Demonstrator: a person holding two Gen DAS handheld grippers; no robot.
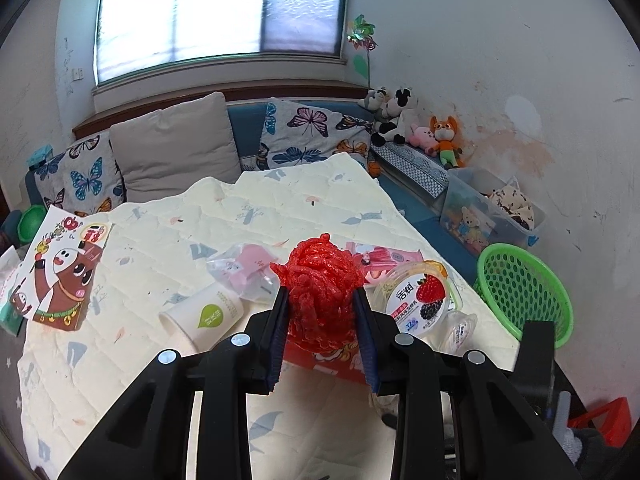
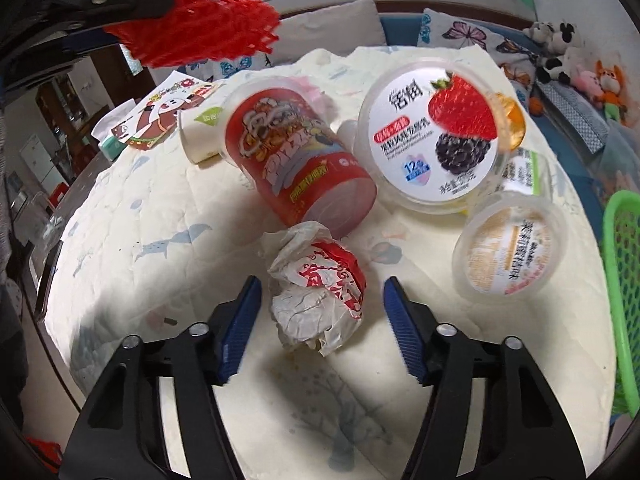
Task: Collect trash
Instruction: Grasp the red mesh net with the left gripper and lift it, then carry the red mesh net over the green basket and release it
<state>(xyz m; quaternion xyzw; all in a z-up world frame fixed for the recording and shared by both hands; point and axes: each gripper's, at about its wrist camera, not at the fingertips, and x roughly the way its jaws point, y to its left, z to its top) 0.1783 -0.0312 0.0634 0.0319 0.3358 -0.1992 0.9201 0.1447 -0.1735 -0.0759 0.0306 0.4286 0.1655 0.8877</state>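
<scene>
Two grippers: left gripper (image 1: 322,300) clamps red foam netting (image 1: 320,292); right gripper (image 2: 322,312), part-open, straddles untouched crumpled wrapper (image 2: 316,296).

Red foam net (image 1: 320,292), green mesh basket (image 1: 524,288), cream quilt (image 1: 160,240) with grey-blue leaf print, butterfly-patterned cushions (image 1: 316,132)

A red foam net (image 1: 320,292), bunched into a ball, sits at centre frame in the left view. In the right view, a crumpled white-and-red wrapper (image 2: 316,292) lies at centre, a red canister (image 2: 296,164) on its side above it, a berry-lidded tub (image 2: 434,136) tilted upper right, a small clear cup (image 2: 508,248) right.
</scene>
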